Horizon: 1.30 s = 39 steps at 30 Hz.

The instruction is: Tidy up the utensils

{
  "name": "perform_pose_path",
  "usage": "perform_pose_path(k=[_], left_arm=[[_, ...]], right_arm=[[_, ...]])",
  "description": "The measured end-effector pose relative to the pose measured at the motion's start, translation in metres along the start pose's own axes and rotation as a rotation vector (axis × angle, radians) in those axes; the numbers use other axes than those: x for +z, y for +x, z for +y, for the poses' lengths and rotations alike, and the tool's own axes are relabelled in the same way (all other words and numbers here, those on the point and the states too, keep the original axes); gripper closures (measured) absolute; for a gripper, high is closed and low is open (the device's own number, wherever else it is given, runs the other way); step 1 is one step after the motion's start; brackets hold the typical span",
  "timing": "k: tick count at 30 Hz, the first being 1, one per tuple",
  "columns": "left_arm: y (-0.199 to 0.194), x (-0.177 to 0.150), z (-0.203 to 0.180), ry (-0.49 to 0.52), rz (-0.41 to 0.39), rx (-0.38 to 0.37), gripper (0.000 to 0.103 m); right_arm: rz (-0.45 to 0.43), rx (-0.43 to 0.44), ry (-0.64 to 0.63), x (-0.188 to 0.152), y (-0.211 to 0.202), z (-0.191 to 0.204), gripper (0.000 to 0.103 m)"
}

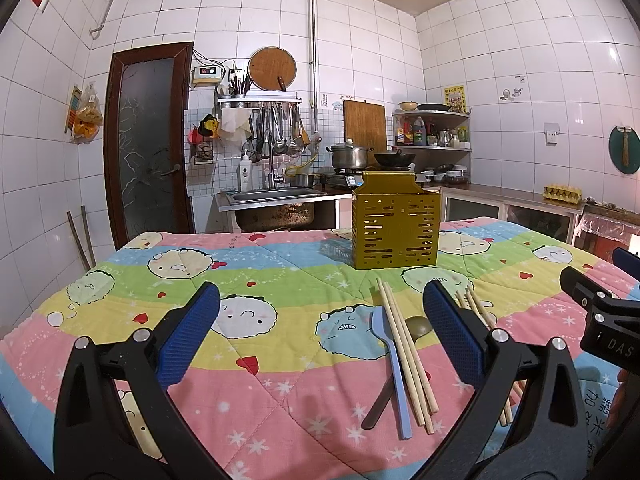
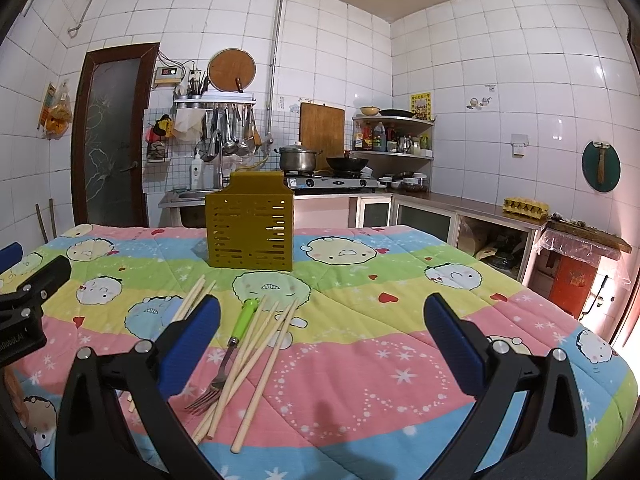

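Utensils are lying loose on the quilted bench [image 1: 280, 280], the left claw [image 1: 320, 332] hovering wide beside a blue spoon [image 1: 390, 360] and chopsticks [image 1: 404, 352], the right claw [image 2: 322, 334] gaping by a green-handled fork [image 2: 236, 336], the gold holder [image 2: 250, 224] standing behind.

Slotted holder [image 1: 395, 226] standing on quilt [image 1: 280, 280], chopsticks [image 1: 406, 358], spoon [image 1: 390, 364], fork [image 2: 230, 354] lying before it

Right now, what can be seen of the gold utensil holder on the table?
The gold utensil holder is a boxy, metal-looking caddy with rows of slots punched through its walls and a taller back panel. It stands upright on the cartoon-print quilt, beyond the loose chopsticks. Nothing sticks out of its top, and nothing touches it but the quilt.
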<state>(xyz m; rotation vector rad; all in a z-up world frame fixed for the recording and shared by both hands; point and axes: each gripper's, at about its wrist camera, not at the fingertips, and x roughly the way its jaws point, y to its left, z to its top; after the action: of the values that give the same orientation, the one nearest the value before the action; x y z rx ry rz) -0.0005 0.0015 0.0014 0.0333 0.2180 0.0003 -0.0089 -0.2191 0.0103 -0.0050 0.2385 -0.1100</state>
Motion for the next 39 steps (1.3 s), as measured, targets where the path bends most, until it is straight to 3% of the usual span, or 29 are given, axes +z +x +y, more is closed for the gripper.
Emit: perform_pose_path(k=[39], left_arm=[[-0.0049,0.0006,-0.0006,0.001,0.000,0.003,0.005]], right_arm=[[-0.013,-0.007,-0.003,0.0023,0.0004,-0.0028,0.004]])
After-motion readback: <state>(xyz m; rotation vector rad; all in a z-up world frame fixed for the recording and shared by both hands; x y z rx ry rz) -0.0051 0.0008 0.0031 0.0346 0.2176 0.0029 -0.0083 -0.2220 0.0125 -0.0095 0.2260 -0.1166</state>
